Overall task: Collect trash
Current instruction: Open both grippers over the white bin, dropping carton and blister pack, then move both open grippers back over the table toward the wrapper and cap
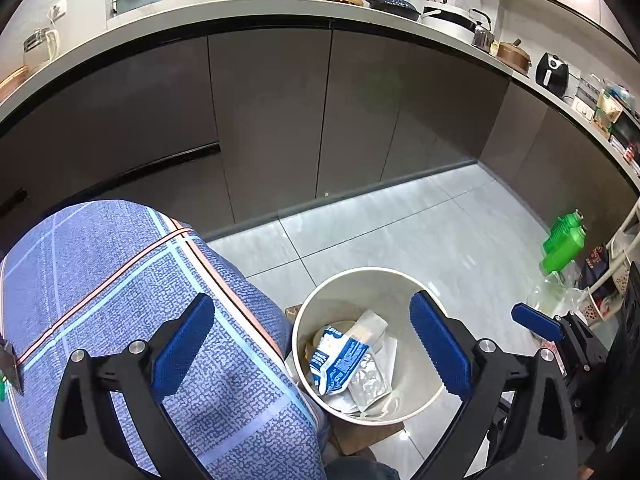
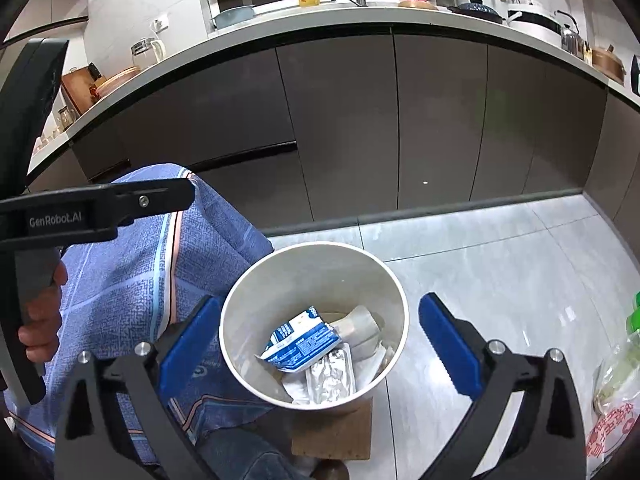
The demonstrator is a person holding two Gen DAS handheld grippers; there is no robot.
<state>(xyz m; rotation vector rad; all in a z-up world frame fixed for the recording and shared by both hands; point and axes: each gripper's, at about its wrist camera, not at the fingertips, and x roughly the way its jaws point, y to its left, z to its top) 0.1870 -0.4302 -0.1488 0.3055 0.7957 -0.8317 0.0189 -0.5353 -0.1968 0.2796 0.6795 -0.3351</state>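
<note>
The blue and white packet [image 2: 298, 342] lies in the bottom of the round white bin [image 2: 240, 292], on top of a crinkled silver foil pouch [image 2: 330, 376] and beside a pale plastic tub [image 2: 360, 326]. In the right wrist view its long axis runs slantwise, from the bin's lower left up toward the right. The bin stands on the grey tiled floor [image 2: 500, 264], partly on a piece of brown cardboard [image 2: 332, 432], just beside a blue patterned cloth [image 2: 120, 280]. The right gripper [image 2: 316, 354] hangs above the bin, jaws wide open and empty. The left gripper [image 1: 312, 344] hangs beside it, jaws also wide open and empty. Dark cabinets [image 1: 272, 120] stand behind, under a white tabletop [image 1: 240, 8].
</note>
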